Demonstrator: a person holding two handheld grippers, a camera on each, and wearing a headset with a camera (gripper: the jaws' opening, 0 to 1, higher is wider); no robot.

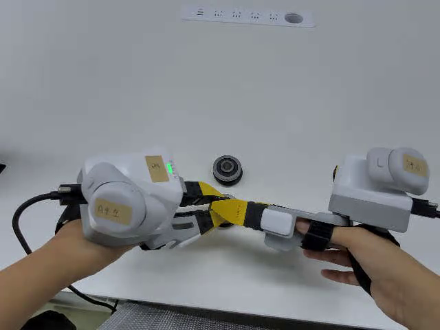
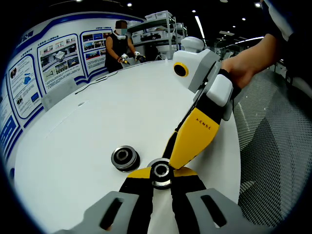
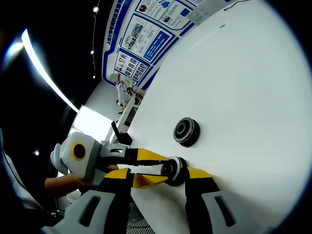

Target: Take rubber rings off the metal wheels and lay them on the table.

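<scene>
My left gripper [image 2: 161, 175] is closed down on the near wheel [image 2: 161, 170], its jaws pressed to either side and holding it just above the table [image 1: 275, 103]; my right gripper [image 3: 171, 176] comes in from the opposite side, its jaws drawn narrow onto that same wheel, so both tools grip the one piece between them; the far wheel [image 1: 227, 169] sits untouched on the table just beyond, its dark rubber ring [image 2: 115, 158] looking to be in place; I judge the job barely begun, with the first ring yet to be worked loose and the second wheel waiting; in the head view the crossed yellow jaws cover most of the near wheel; I cannot tell whether my right jaws pinch only rubber or metal too.
</scene>
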